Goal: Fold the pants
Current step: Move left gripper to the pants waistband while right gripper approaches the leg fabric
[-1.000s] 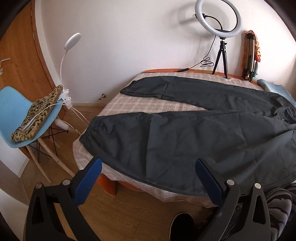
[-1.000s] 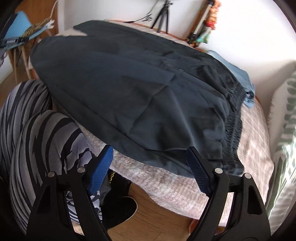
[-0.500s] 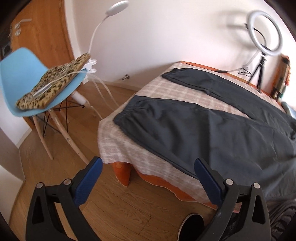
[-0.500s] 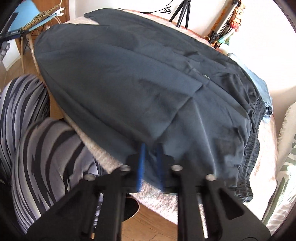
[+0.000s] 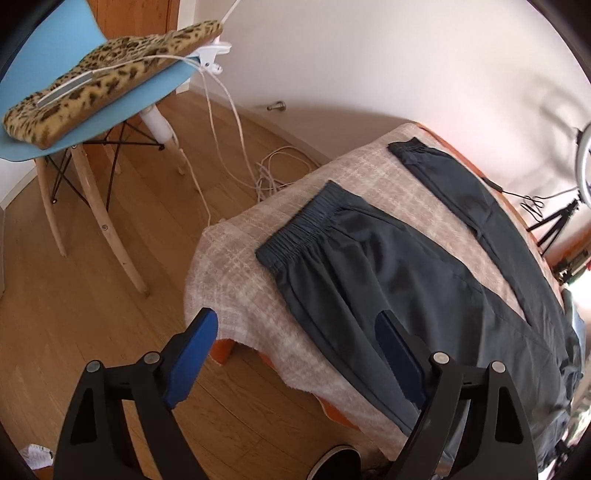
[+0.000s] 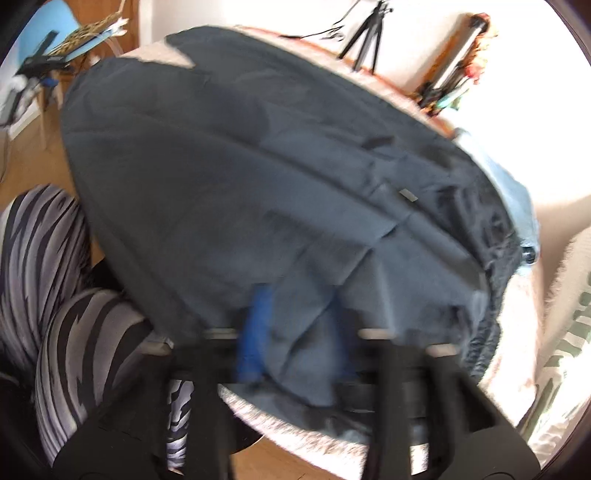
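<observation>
Dark grey pants (image 5: pixel 406 266) lie spread on a table under a beige checked cloth (image 5: pixel 236 266). The near leg's elastic cuff (image 5: pixel 306 221) points at the table's left corner, and the far leg (image 5: pixel 461 184) lies beyond it. My left gripper (image 5: pixel 295 343) hovers over that corner with its jaws wide and closing. Its right finger is above the near leg and nothing is gripped. In the blurred right wrist view, my right gripper (image 6: pixel 299 332) is at the pants' (image 6: pixel 240 166) near edge close to the waistband (image 6: pixel 491 295). Its jaws are opening with a bunched ridge of fabric between them.
A blue chair (image 5: pixel 155 96) with a leopard cushion (image 5: pixel 110 74) stands left of the table, with white cables (image 5: pixel 269 173) on the wooden floor. A tripod (image 6: pixel 365 33) stands at the table's far edge. A light blue garment (image 6: pixel 513 184) lies past the waistband. A person's striped legs (image 6: pixel 74 332) are at the near side.
The left gripper swung left along the table and lower, to the near leg's cuff end. The right gripper shut on a fold at the pants' edge, then spread apart again.
</observation>
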{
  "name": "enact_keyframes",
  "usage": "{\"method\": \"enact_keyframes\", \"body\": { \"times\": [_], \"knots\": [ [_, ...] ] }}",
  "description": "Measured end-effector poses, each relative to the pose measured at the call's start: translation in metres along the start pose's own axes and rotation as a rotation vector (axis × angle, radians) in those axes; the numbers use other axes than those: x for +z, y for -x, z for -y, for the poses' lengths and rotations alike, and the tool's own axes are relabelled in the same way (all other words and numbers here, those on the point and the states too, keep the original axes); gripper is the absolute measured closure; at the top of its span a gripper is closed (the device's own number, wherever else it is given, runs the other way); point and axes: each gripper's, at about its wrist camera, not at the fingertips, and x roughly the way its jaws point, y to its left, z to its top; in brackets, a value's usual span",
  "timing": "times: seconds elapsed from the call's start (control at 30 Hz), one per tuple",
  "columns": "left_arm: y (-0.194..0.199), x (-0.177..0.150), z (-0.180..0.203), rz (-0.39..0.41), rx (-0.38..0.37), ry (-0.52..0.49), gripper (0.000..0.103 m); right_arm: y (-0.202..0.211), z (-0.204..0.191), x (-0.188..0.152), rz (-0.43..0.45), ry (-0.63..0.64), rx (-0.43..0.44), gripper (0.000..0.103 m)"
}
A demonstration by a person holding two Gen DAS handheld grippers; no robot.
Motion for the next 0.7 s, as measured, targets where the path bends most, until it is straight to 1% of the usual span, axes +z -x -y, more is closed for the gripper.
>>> {"method": "enact_keyframes", "body": {
  "times": [0.03,0.13,0.23,0.37,0.5,0.6,0.67,0.7],
  "knots": [
    [-0.004,0.004,-0.002,-0.004,0.011,0.008,0.016,0.0,-0.002,-0.003,0.004,0.008,0.006,0.028],
    [-0.017,0.012,-0.007,-0.053,0.008,0.028,0.016,-0.005,-0.008,-0.009,-0.017,0.023,0.015,0.028],
    [-0.027,0.016,-0.012,-0.094,0.024,0.052,0.016,-0.01,-0.005,-0.011,-0.023,0.012,0.016,0.028],
    [-0.037,0.022,-0.019,-0.125,-0.007,0.103,0.016,-0.013,-0.002,-0.012,-0.026,0.003,0.028,0.028],
    [-0.043,0.025,-0.026,-0.153,-0.039,0.158,0.016,-0.013,-0.006,-0.013,-0.027,0.016,0.021,0.028],
    [-0.047,0.027,-0.024,-0.161,-0.045,0.164,0.016,-0.014,-0.005,-0.013,-0.022,0.007,0.023,0.028],
    [-0.049,0.027,-0.02,-0.171,-0.069,0.165,0.016,-0.013,-0.003,-0.013,-0.021,-0.005,0.019,0.028],
    [-0.049,0.027,-0.018,-0.176,-0.085,0.168,0.018,-0.013,-0.003,-0.013,-0.022,-0.008,0.013,0.028]
  ]
}}
